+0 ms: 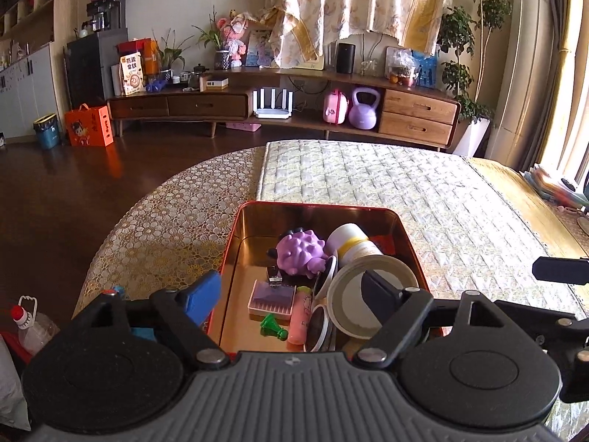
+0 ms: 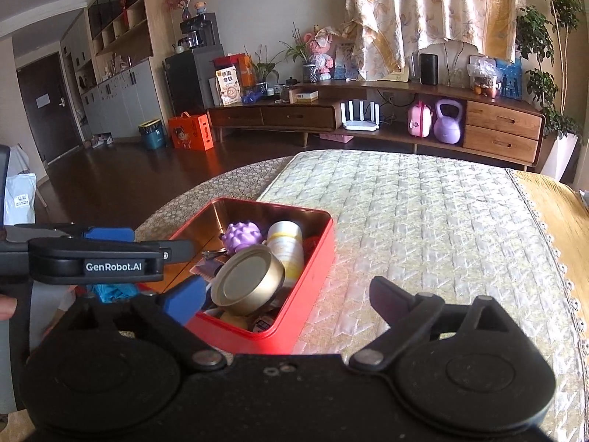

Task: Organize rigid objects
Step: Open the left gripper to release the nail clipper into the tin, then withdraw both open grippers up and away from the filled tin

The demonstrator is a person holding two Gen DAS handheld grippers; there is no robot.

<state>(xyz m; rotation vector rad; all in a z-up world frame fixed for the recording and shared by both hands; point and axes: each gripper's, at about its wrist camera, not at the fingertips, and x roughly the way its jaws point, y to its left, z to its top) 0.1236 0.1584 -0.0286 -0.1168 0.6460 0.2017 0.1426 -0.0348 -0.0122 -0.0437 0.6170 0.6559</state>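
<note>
A red tin box (image 1: 235,235) (image 2: 313,258) sits on the table, holding a purple spiky toy (image 1: 300,252) (image 2: 243,236), a white bottle (image 1: 351,241) (image 2: 285,245), a round gold tin (image 1: 370,300) (image 2: 248,283), a lilac case (image 1: 271,300), a pink tube (image 1: 300,315), a green piece (image 1: 271,326) and nail clippers (image 1: 273,274). My left gripper (image 1: 291,294) is open above the box's near end. My right gripper (image 2: 291,296) is open and empty, straddling the box's near right corner. The left gripper also shows in the right wrist view (image 2: 110,254).
The table carries a quilted mat (image 1: 405,191) (image 2: 423,221) over a lace cloth (image 1: 165,228). A plastic bottle (image 1: 27,326) stands at the left. A TV cabinet (image 1: 276,103) and a dark floor lie beyond.
</note>
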